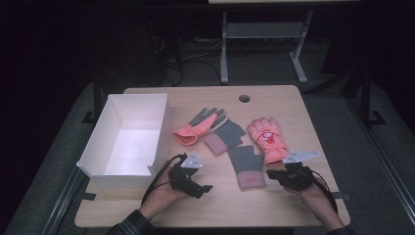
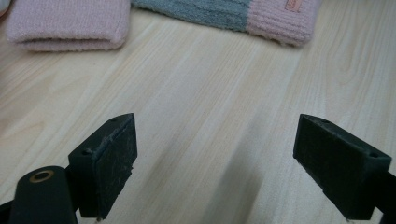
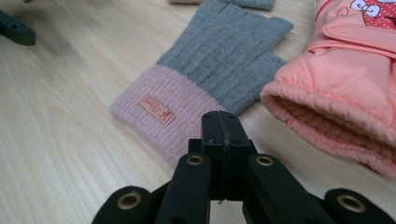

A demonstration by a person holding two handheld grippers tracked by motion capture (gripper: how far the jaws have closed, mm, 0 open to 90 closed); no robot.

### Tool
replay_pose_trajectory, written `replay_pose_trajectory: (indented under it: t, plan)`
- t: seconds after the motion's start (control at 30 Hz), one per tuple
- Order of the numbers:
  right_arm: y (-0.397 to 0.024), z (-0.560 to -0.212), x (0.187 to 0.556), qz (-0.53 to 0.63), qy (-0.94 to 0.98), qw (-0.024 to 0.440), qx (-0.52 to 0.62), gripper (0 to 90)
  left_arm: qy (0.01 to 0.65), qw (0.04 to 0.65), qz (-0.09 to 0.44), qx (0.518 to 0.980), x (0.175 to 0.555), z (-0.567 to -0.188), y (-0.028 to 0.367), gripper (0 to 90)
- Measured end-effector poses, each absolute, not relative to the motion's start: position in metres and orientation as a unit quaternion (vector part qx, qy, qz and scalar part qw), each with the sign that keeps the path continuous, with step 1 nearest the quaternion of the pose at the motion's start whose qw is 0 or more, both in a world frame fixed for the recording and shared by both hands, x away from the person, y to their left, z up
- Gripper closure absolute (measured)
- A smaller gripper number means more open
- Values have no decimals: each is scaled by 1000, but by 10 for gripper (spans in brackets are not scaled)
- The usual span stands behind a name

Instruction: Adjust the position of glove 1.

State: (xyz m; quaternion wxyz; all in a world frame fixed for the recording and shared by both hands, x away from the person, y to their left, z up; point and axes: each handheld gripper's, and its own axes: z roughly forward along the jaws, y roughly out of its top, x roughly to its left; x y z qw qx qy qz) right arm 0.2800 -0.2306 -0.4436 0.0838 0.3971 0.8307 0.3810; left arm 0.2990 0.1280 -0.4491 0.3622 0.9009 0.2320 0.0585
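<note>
In the high view, four gloves lie on the wooden table (image 1: 274, 205) to the right of a white open box (image 1: 161, 128). The nearest is a knitted grey fingerless glove (image 1: 246, 166) with a pink cuff, lying between the two hands. The left gripper (image 1: 204, 188) sits near and left of it, the right gripper (image 1: 270, 173) just beside its cuff on the right. A padded salmon ski glove (image 1: 266, 138) lies just right of the knitted one; a second grey knit glove (image 1: 224, 135) and a salmon-and-grey glove (image 1: 198, 125) lie farther off.

In the left gripper view, the jaws stand wide apart over bare wood and hold nothing. Ahead, at the far edge, lie the pink cuffs of the two knitted gloves (image 2: 275, 16).

In the right gripper view, the jaws are pressed together with nothing between them, their tips just in front of the pink cuff (image 3: 163, 109), which bears a small sewn label. The salmon glove's open cuff (image 3: 327, 116) lies to the right, its edge touching the knit.

The knitted glove looks light, soft and limp; it will likely droop and fold when lifted. The ribbed cuff is the thickest, firmest part and probably the best place to pinch.
</note>
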Motion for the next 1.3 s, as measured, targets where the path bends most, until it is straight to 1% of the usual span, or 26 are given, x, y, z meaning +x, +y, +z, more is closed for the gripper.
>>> replay_pose_trajectory:
  t: [0.1, 0.3, 0.67, 0.87, 1.3]
  plan:
    - [-227, -444, 282, 379, 833, 84, 395, 900, 232, 358, 56, 903, 300, -449, 129, 131]
    - [-208, -449, 291, 356, 851, 83, 378, 898, 232, 369, 62, 898, 299, -450, 129, 127]
    - [-192, -454, 301, 339, 859, 85, 374, 900, 235, 370, 61, 897, 298, -451, 129, 124]
    - [-185, -454, 300, 338, 863, 84, 366, 900, 235, 368, 58, 898, 298, -451, 128, 125]
    - [-147, -453, 292, 345, 881, 58, 318, 900, 230, 363, 57, 901, 298, -448, 129, 125]
